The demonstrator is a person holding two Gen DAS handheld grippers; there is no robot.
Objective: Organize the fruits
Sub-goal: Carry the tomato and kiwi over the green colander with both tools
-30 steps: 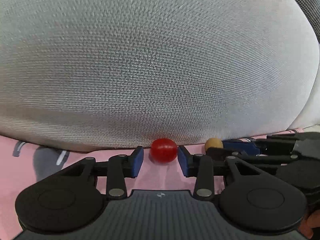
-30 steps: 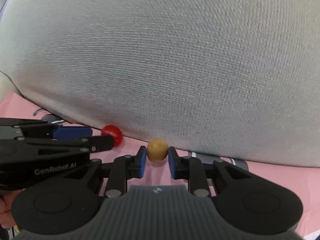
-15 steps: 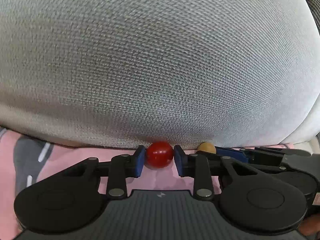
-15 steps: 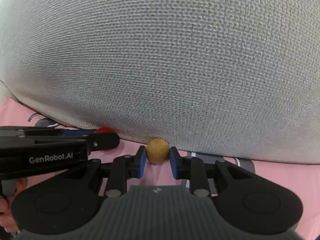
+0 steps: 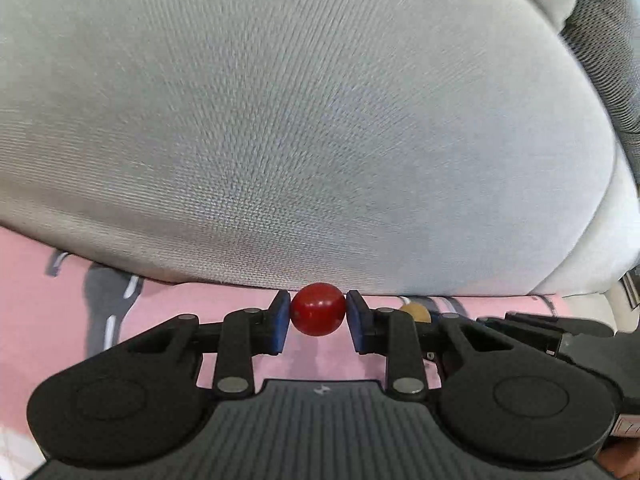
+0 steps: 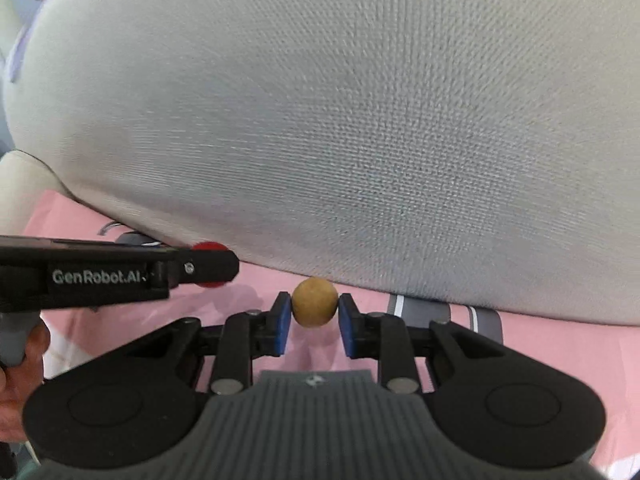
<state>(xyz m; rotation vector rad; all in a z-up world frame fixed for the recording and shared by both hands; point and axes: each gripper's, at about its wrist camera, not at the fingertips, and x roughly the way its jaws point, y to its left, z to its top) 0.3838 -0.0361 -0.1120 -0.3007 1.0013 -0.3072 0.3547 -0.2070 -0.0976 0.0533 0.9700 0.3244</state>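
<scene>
The red fruit [image 5: 318,309], small, round and glossy, is sitting squarely between the blue pads of the left hand-held gripper [image 5: 318,318], at the very tips of the fingers [image 5: 280,318]. Both pads are pressing on its sides, so this hand-held gripper is clenching it. The tan fruit [image 6: 314,301], round and matte, is sitting the same way at the fingertips of the right hand-held gripper [image 6: 313,318], which is also grasping it from both sides.

Neither fruit is showing a long axis, so the grip direction hardly matters; each is lying straight ahead of its own hand-held gripper, dead centre along the fingers.

The two hand-held grippers are working side by side. In the left view the tan fruit is peeking out just to the right of the left one's right finger; in the right view the red fruit is partly hiding behind the left hand-held gripper's black body, just to the left and a little ahead.

Beneath both is lying a pink printed cloth [image 5: 168,320], and right beyond the fingertips a large grey woven cushion [image 5: 300,120] is bulging, filling most of each view.

Judging from this, both fruits are looking secured and ready to be carried off. No bowl or tray is in view, so where they should go cannot be told.
</scene>
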